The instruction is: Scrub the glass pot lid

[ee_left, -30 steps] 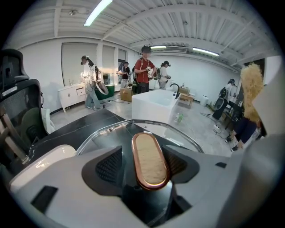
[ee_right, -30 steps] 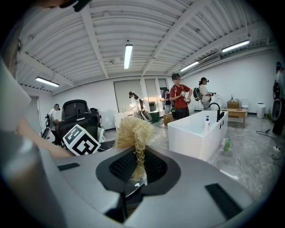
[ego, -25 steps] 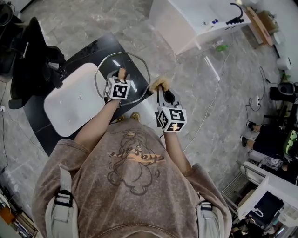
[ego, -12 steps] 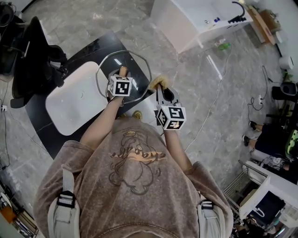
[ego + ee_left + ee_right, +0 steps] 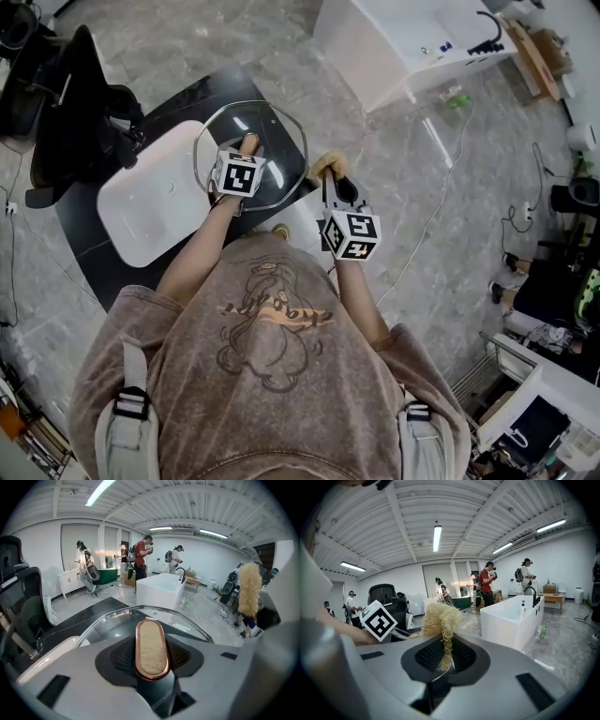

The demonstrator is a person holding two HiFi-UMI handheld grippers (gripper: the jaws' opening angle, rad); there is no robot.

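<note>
Left hand-held gripper [image 5: 247, 147] jaws just closing tighter on handle [image 5: 151, 648], steadying glass pot lid [image 5: 277, 136] over table's [image 5: 192, 89] near-right corner and leaving glass free. Right hand-held gripper [image 5: 330, 178] pinching loofah scrubber [image 5: 440, 618] beside rim, likely readying for scrubbing.

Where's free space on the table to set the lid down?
The white tray left of the glass lid is bare, bordered by the black table and the chair. A bare black strip runs along the table's far edge. Crowded: the right corner, where lid, scrubber, left gripper and right gripper meet.
</note>
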